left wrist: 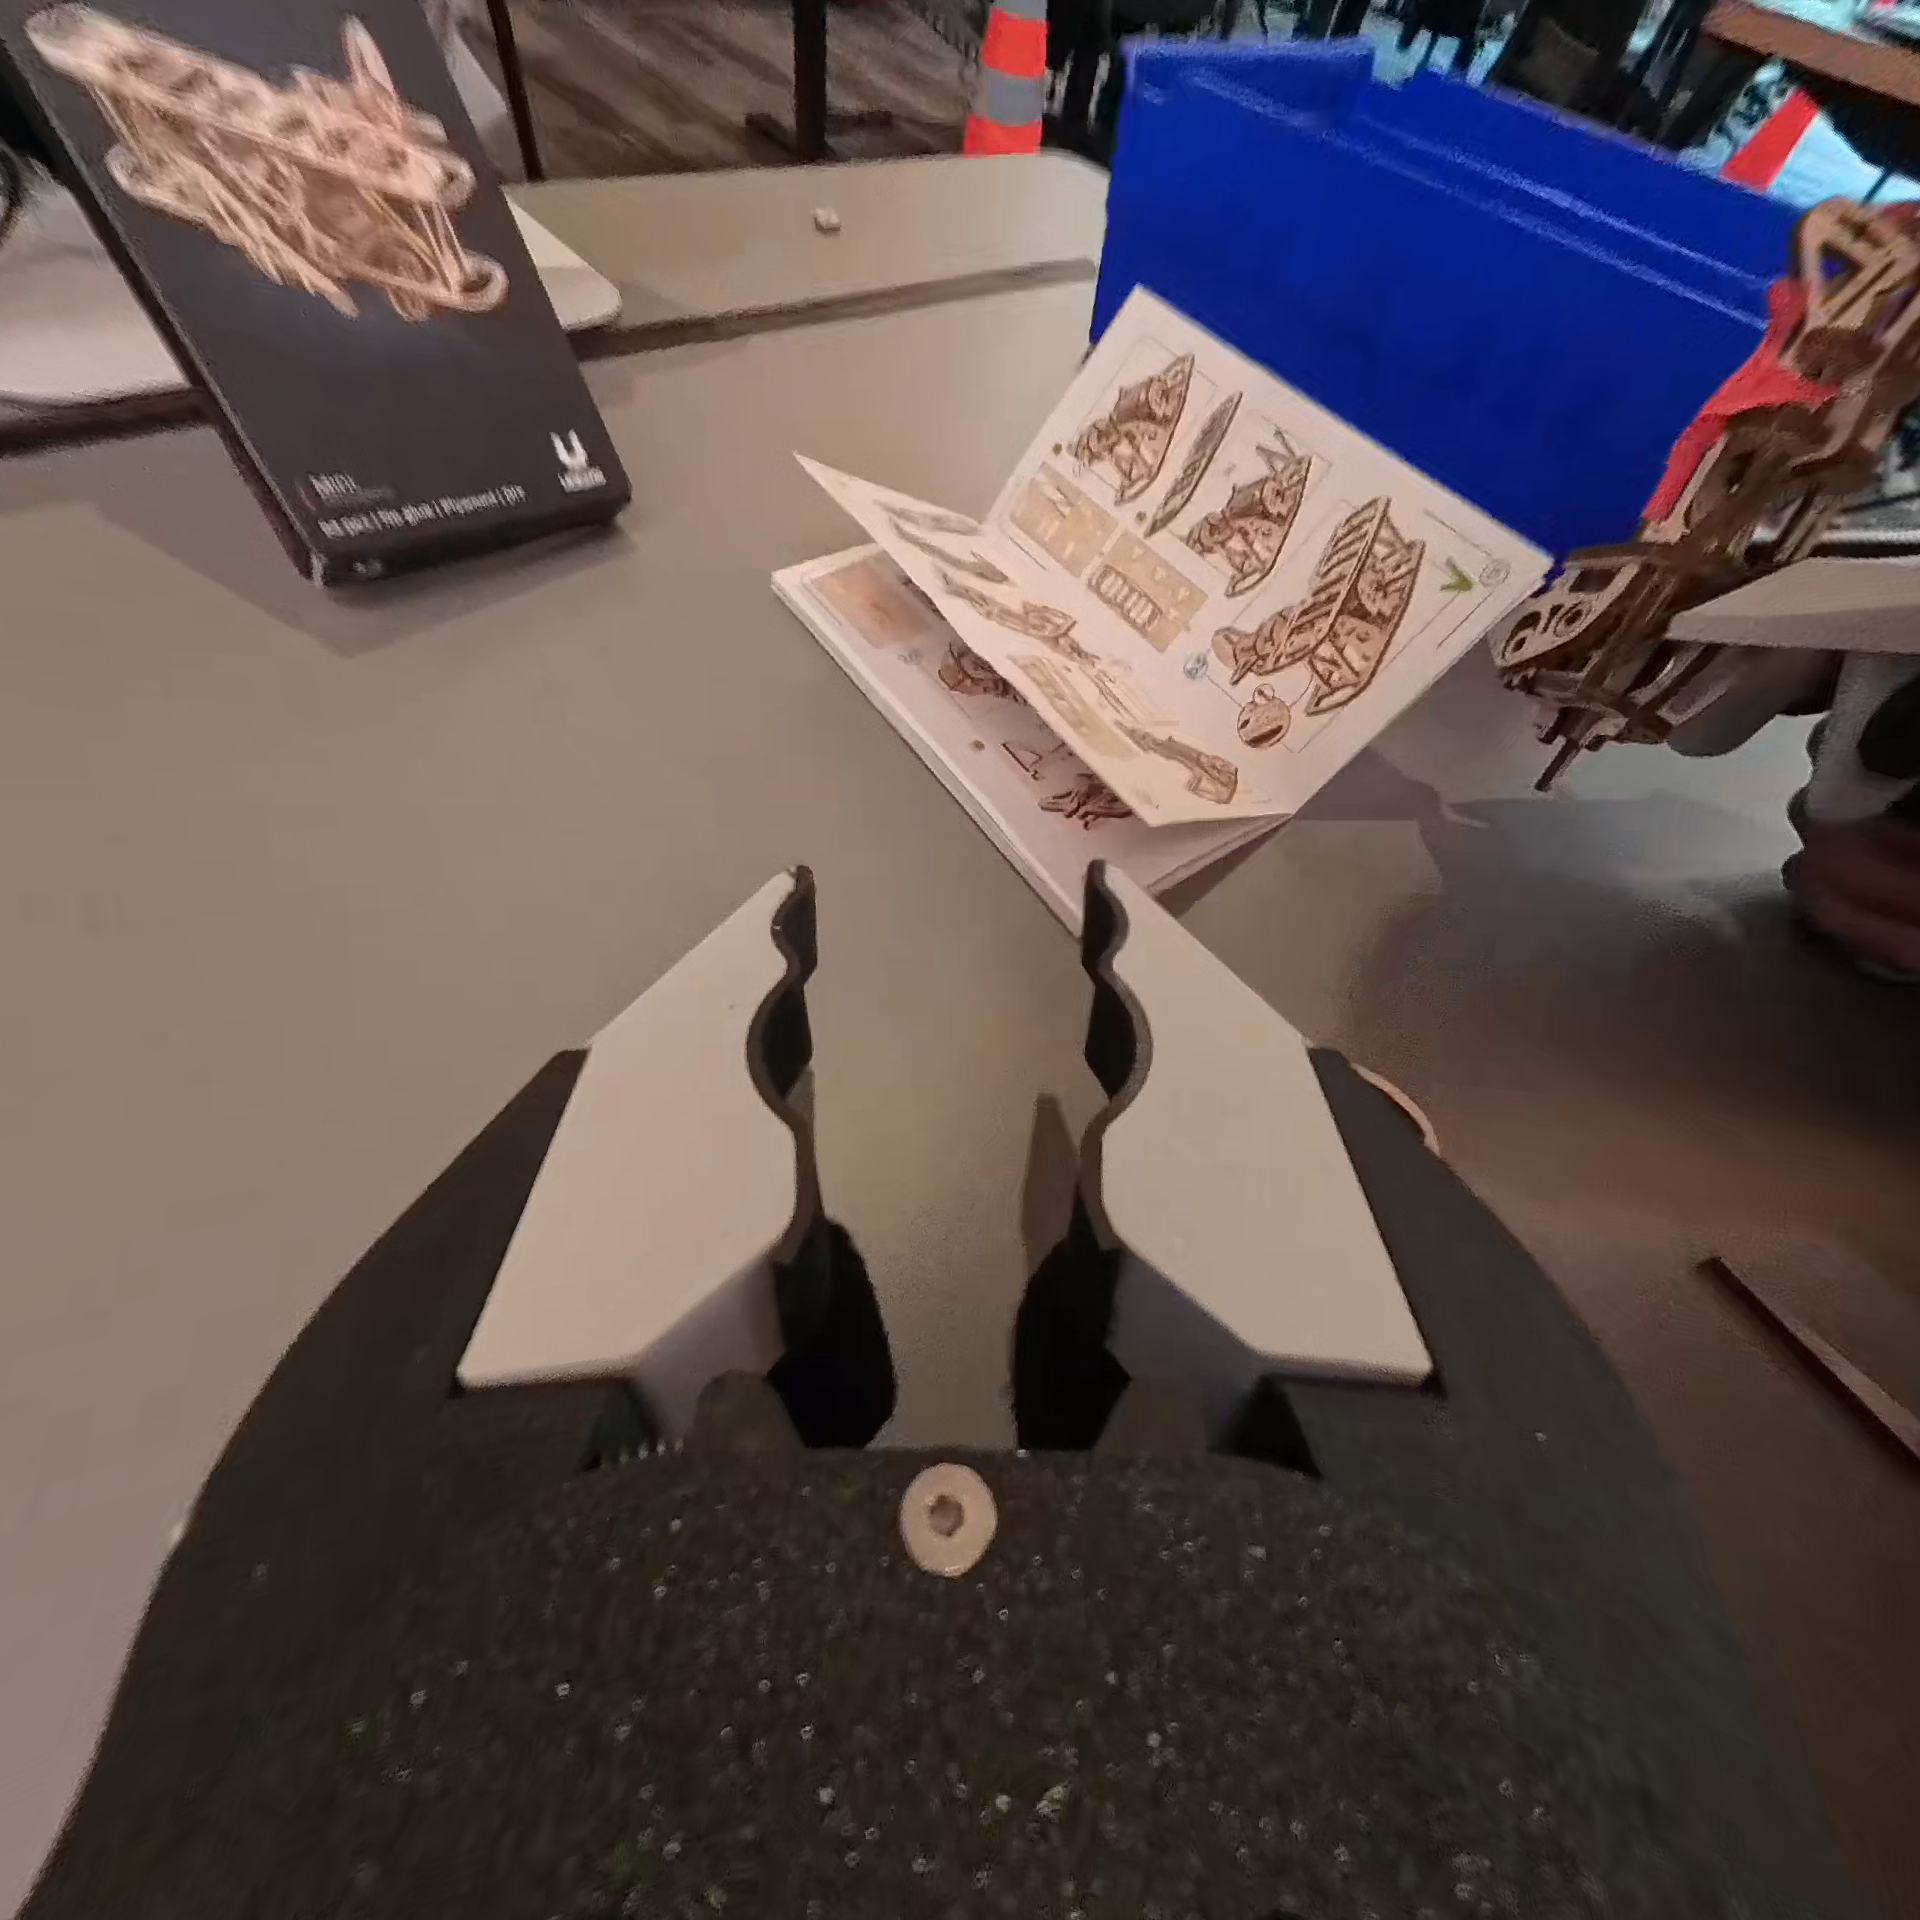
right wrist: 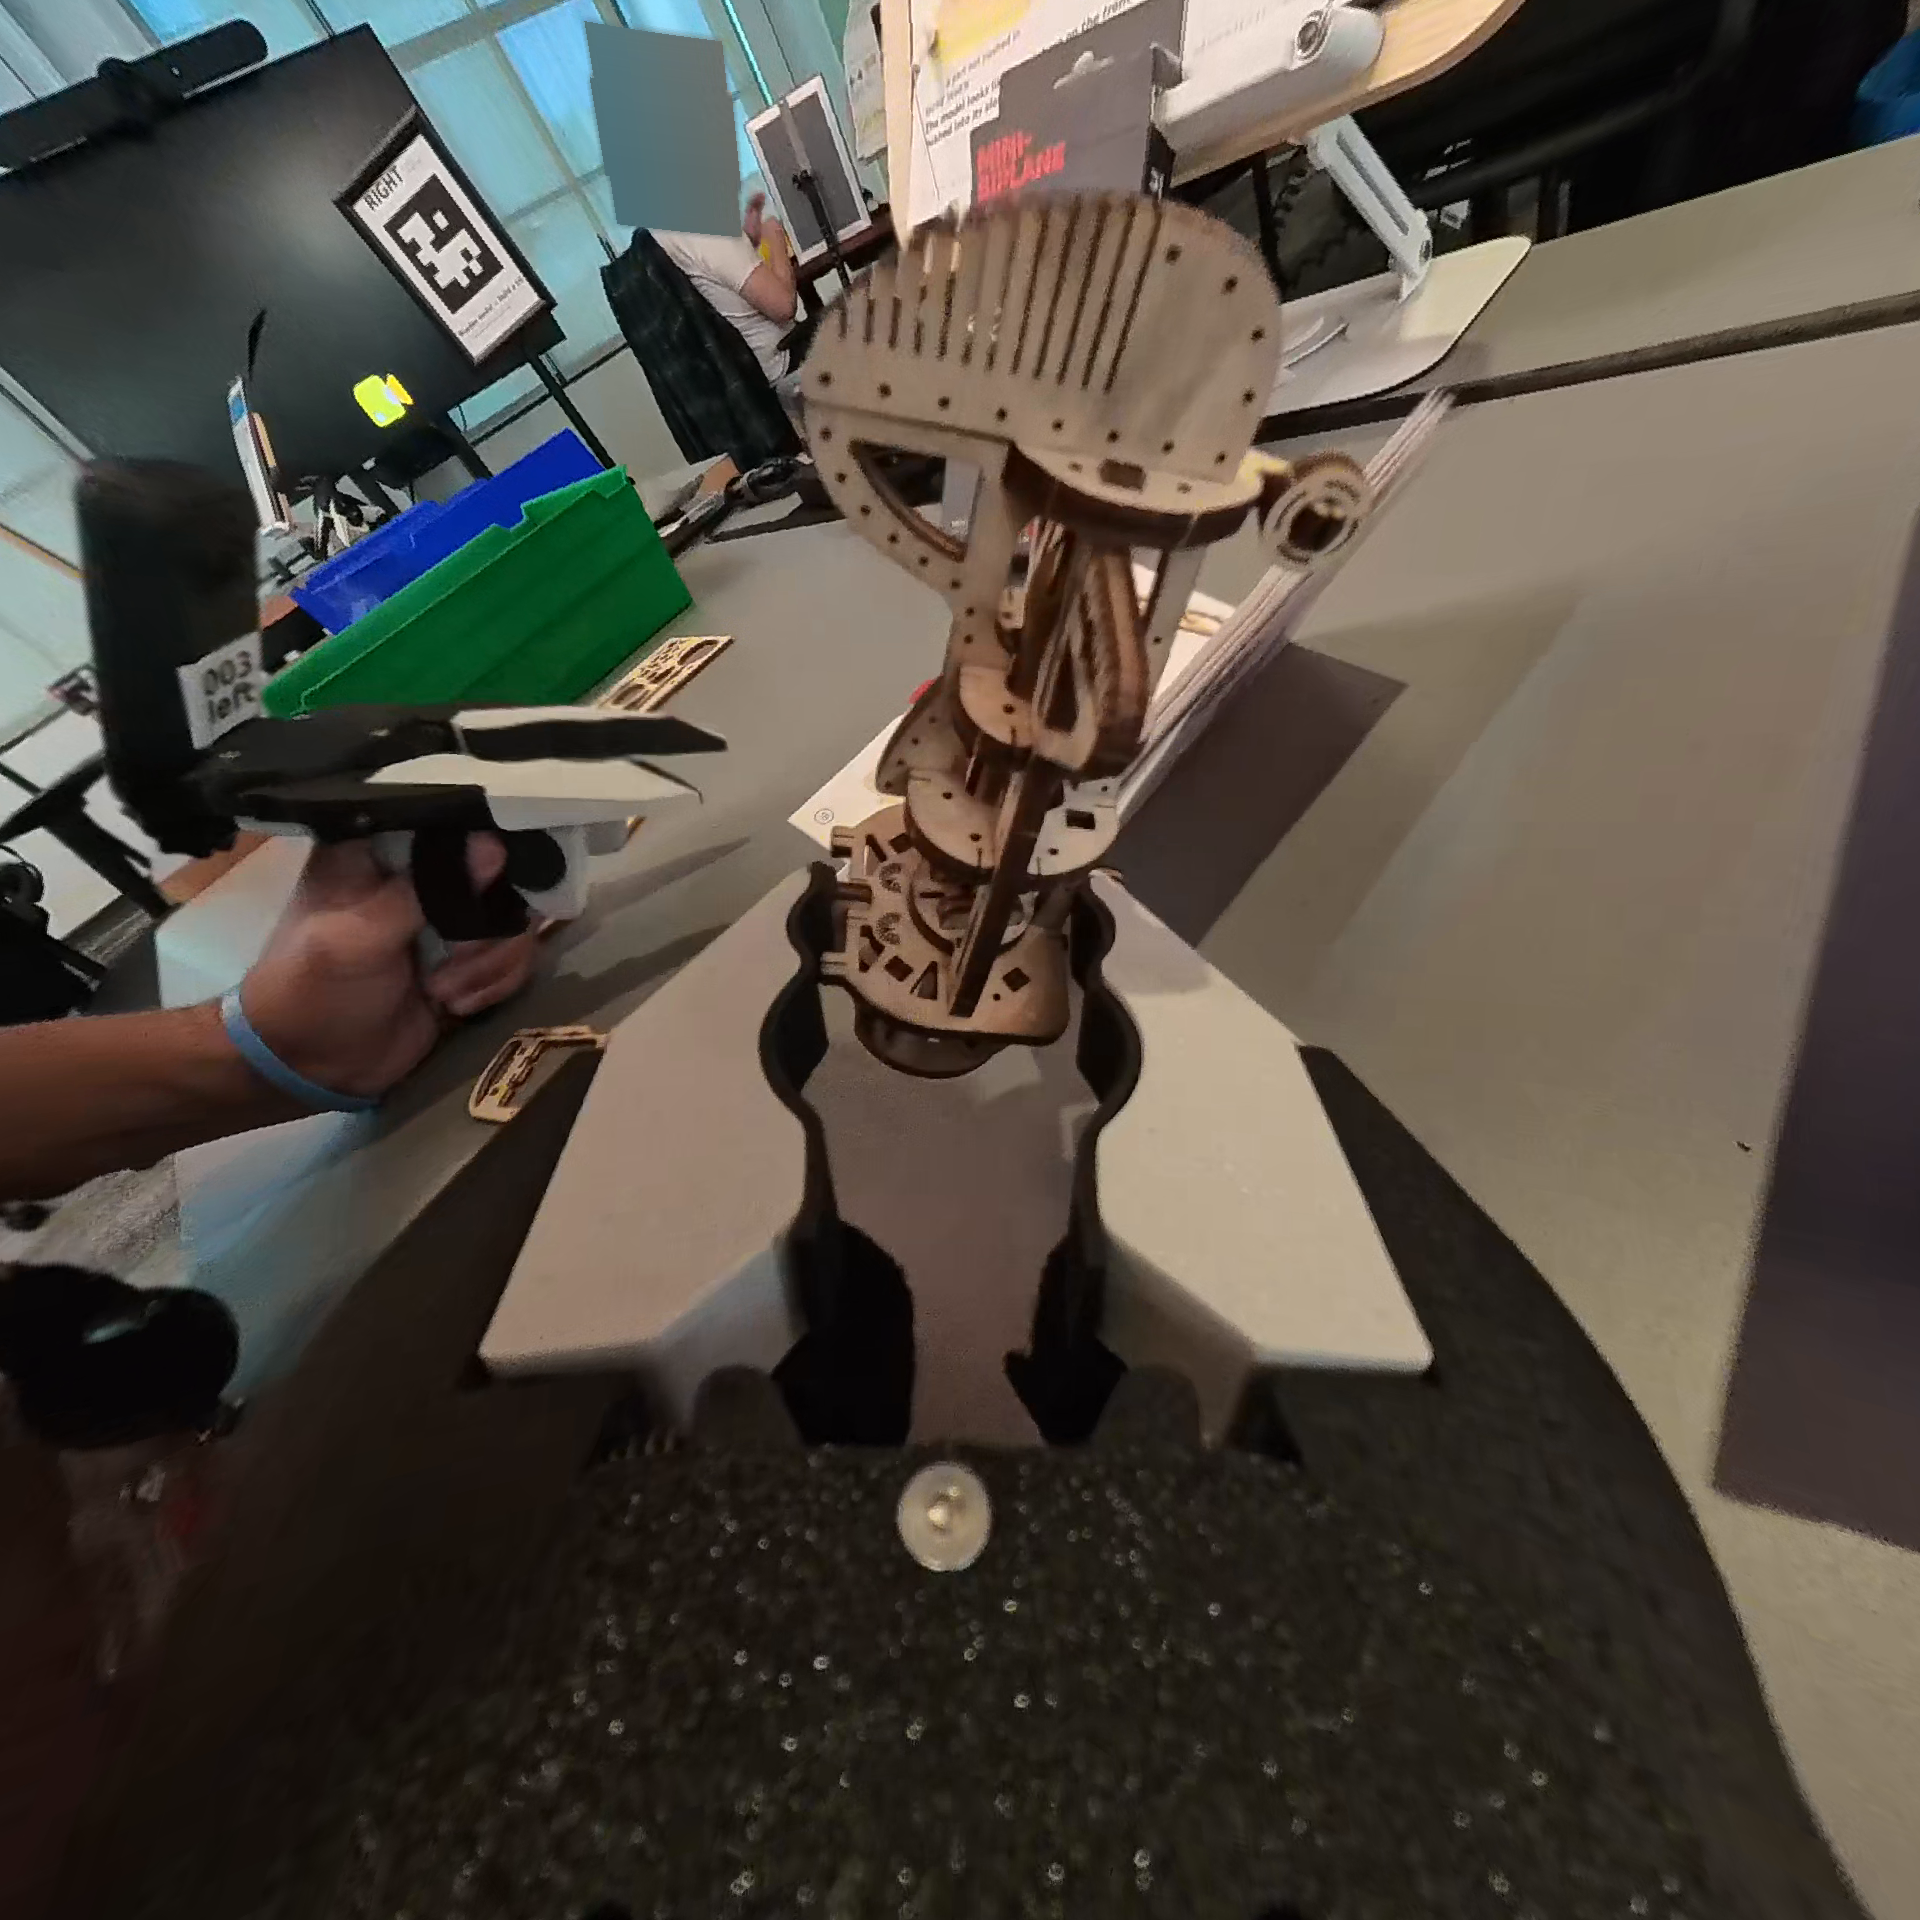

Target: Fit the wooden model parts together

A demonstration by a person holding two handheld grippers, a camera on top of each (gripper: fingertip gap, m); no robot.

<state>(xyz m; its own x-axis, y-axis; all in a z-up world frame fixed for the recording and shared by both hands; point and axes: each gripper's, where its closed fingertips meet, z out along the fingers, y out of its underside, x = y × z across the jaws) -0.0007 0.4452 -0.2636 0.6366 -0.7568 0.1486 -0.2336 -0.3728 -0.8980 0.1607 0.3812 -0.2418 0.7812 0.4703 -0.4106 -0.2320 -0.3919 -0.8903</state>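
My right gripper (right wrist: 956,935) is shut on the base of a partly built wooden model (right wrist: 1039,499), a stack of laser-cut plates topped by a slotted, rounded wing piece, and holds it upright above the table. The model also shows at the right edge of the left wrist view (left wrist: 1714,540), with a red piece on it. My left gripper (left wrist: 948,894) is open and empty above the grey table (left wrist: 364,883). In the right wrist view it (right wrist: 709,769) hangs to the left of the model, apart from it, held by a hand (right wrist: 343,987).
An open instruction booklet (left wrist: 1143,644) leans against a blue bin (left wrist: 1403,260). A black product box (left wrist: 312,291) stands at the far left. A green bin (right wrist: 499,603), a wooden parts sheet (right wrist: 665,665) and a small loose wooden part (right wrist: 530,1070) lie left of the model.
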